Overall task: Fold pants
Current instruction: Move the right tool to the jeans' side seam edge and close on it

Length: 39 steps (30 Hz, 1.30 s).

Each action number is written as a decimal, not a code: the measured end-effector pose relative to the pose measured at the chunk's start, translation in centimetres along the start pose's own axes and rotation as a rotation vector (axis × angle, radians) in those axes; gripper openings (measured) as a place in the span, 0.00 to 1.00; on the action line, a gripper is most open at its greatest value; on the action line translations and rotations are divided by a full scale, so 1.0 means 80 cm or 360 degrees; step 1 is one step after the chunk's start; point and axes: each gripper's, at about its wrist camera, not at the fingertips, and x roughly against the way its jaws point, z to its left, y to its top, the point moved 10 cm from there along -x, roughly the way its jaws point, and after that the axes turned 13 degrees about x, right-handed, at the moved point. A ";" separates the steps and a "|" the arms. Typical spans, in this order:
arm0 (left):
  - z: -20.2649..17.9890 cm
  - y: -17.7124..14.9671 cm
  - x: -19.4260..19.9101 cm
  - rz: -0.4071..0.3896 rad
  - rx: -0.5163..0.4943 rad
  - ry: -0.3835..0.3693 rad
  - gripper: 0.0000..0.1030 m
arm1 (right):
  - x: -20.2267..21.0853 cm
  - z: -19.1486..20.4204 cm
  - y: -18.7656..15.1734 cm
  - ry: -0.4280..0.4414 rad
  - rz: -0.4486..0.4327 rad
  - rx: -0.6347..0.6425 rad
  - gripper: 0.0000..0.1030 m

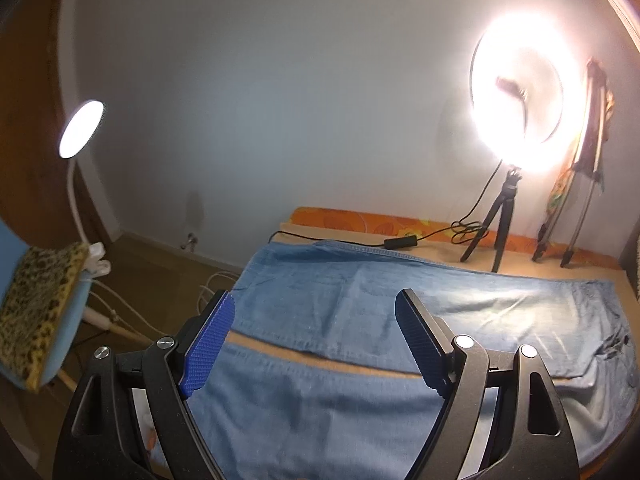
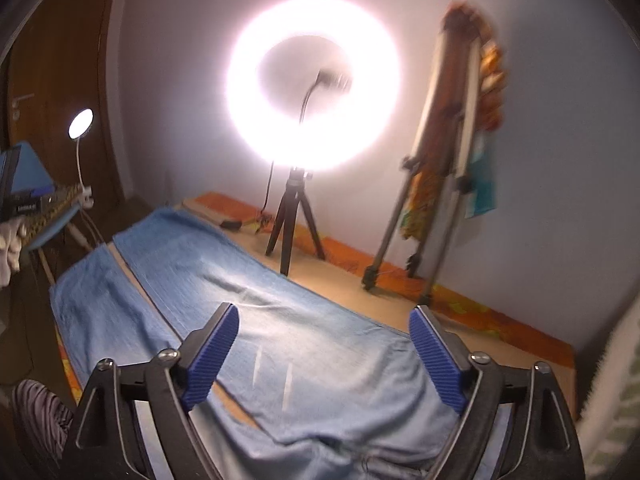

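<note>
Blue jeans (image 1: pixel 400 304) lie flat on the tan table (image 1: pixel 532 268), both legs stretched out side by side with a thin strip of table showing between them. Left gripper (image 1: pixel 316 344) hangs above the jeans, jaws spread, nothing between the blue pads (image 1: pixel 208 348); they look clear of the cloth. Right gripper (image 2: pixel 324 356) likewise above the jeans (image 2: pixel 280 320), jaws spread wide, empty (both views motion-blurred, so contact with the denim is hard to rule out, but it looks like none). Ring light (image 2: pixel 314 100) on a small tripod (image 2: pixel 292 228) stands on the table's far side, lit, just beyond the jeans. A folded tripod (image 2: pixel 432 184) leans on the wall to its right. Off the table's left end: a lit desk lamp (image 1: pixel 80 128) and a blue chair with a leopard-print cushion (image 1: pixel 36 300).
</note>
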 end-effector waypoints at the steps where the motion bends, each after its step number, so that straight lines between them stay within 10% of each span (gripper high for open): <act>1: -0.005 0.001 -0.018 0.0036 -0.0001 -0.0004 0.80 | -0.019 0.000 0.001 0.0030 0.0018 0.0003 0.83; 22: -0.023 0.011 -0.359 0.0607 0.0324 0.0175 0.81 | -0.328 -0.009 -0.053 0.0319 0.0380 0.0222 0.78; 39: 0.011 -0.010 -0.436 0.0693 0.0934 0.0281 0.79 | -0.400 0.017 -0.050 0.0506 0.0449 0.0381 0.84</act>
